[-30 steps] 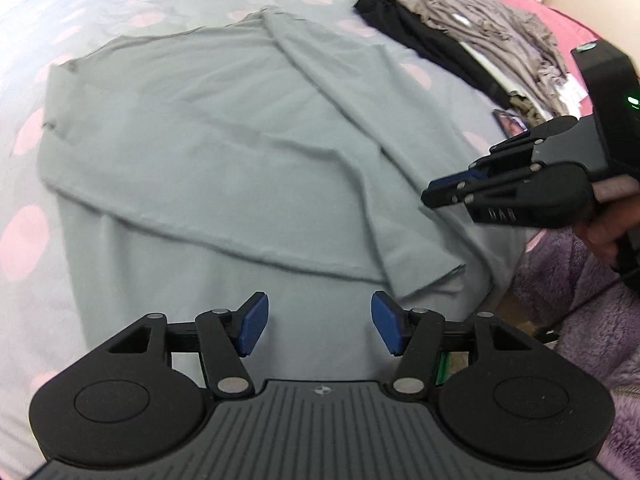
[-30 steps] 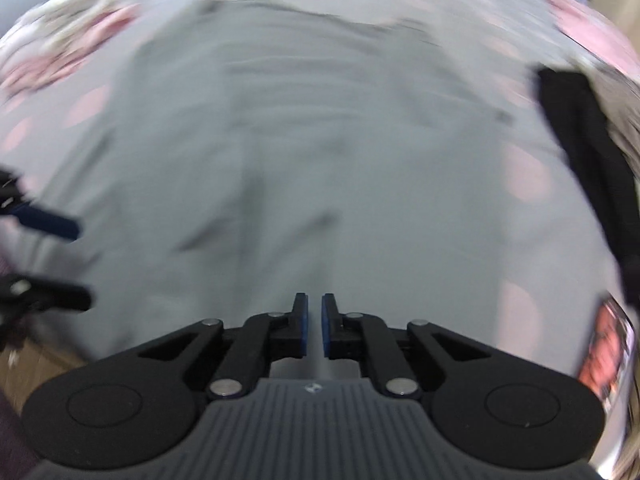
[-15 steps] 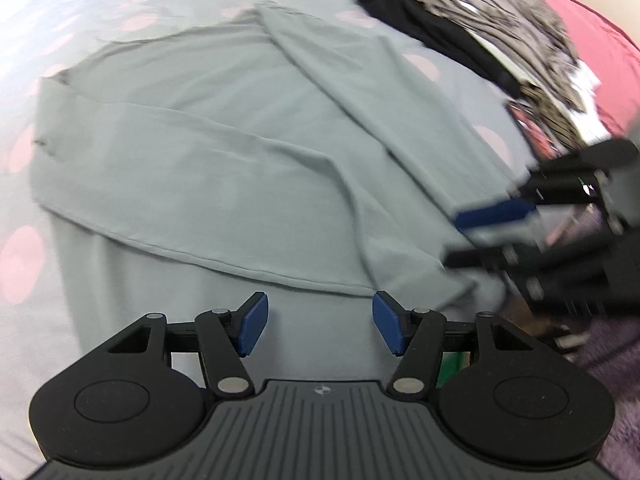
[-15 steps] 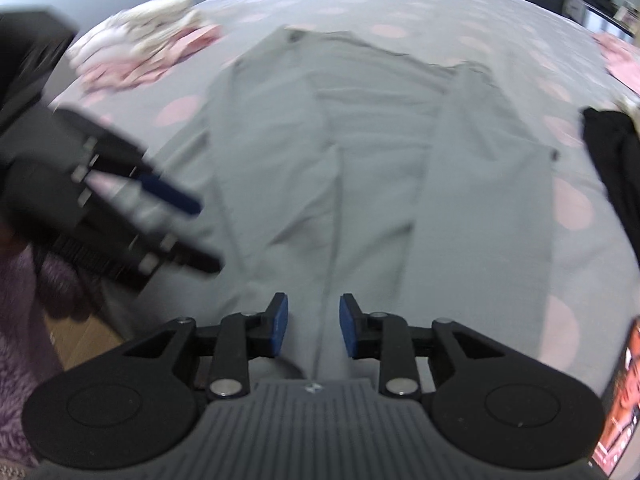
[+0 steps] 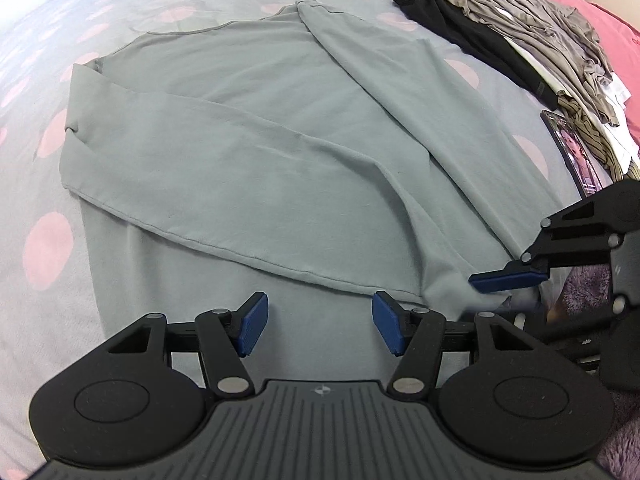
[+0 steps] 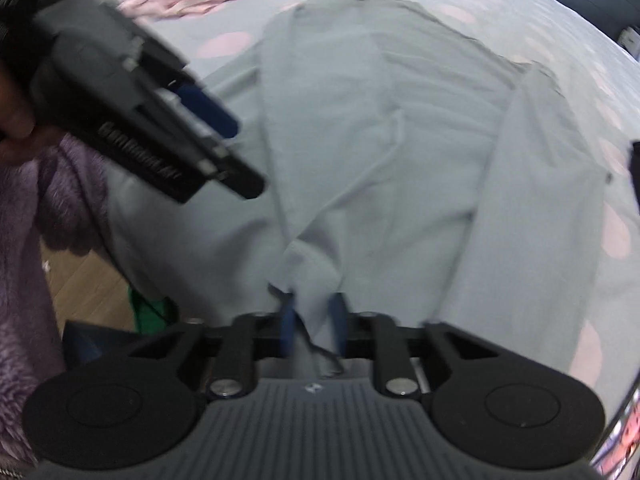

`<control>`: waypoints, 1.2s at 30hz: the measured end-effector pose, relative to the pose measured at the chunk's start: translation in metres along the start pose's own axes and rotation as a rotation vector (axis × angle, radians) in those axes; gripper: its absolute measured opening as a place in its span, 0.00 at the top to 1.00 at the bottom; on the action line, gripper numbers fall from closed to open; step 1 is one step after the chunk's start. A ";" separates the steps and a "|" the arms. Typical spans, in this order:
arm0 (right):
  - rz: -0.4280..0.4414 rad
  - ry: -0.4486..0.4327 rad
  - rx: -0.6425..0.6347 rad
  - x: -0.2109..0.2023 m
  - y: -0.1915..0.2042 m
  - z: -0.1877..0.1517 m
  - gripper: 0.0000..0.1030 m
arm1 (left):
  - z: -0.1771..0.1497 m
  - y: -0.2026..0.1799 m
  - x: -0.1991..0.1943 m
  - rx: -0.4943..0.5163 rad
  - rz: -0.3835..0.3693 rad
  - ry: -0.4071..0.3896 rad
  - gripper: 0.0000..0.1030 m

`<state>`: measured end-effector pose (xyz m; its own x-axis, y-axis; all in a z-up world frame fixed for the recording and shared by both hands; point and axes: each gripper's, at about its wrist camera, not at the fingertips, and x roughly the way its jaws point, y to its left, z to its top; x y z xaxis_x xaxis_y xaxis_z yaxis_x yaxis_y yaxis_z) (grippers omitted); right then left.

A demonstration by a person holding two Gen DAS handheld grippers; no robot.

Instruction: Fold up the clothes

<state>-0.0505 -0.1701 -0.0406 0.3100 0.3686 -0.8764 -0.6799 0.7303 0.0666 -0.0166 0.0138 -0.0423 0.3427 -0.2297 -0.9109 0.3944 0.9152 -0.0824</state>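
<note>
On the grey bedspread with pink spots (image 5: 48, 248) the grey-green long-sleeved top (image 5: 248, 152) stretches lengthwise away, its near cuff pinched in the right gripper (image 6: 311, 322), whose jaws have just closed, while the left gripper (image 5: 318, 322) hovers agape beside it.

Grey bed cover (image 5: 168, 8) with pink dots, grey shirt (image 5: 256, 152) spread flat, clothes pile (image 5: 532, 36), phone (image 5: 576, 152) alongside
</note>
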 end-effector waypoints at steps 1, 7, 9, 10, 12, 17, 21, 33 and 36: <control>0.007 -0.013 0.040 -0.004 -0.006 0.000 0.92 | 0.001 -0.001 0.000 0.002 -0.001 -0.001 0.46; -0.076 -0.020 0.256 -0.013 -0.040 -0.005 0.93 | 0.003 -0.007 0.002 0.024 -0.004 -0.004 0.46; -0.109 0.005 0.322 -0.011 -0.051 -0.009 0.91 | 0.003 -0.010 0.002 0.033 -0.007 -0.003 0.46; -0.129 0.013 0.344 -0.011 -0.055 -0.011 0.90 | 0.003 -0.011 0.002 0.037 -0.008 -0.003 0.46; -0.185 0.018 0.349 -0.013 -0.057 -0.013 0.85 | 0.003 -0.012 0.003 0.041 -0.010 -0.002 0.46; -0.257 -0.024 0.348 -0.027 -0.061 -0.018 0.72 | 0.003 -0.014 0.003 0.050 -0.008 0.000 0.46; -0.199 -0.120 0.231 -0.045 -0.050 -0.021 0.72 | 0.003 -0.015 0.002 0.056 -0.006 0.000 0.46; -0.052 -0.025 -0.068 -0.020 -0.002 -0.014 0.63 | 0.001 -0.013 0.000 0.031 -0.007 -0.011 0.46; -0.072 0.023 -0.098 -0.010 0.001 -0.014 0.65 | 0.000 -0.011 -0.001 0.027 -0.011 -0.016 0.46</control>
<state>-0.0636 -0.1814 -0.0387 0.3459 0.3029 -0.8880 -0.7186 0.6940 -0.0432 -0.0210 0.0034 -0.0405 0.3518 -0.2451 -0.9034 0.4213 0.9033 -0.0810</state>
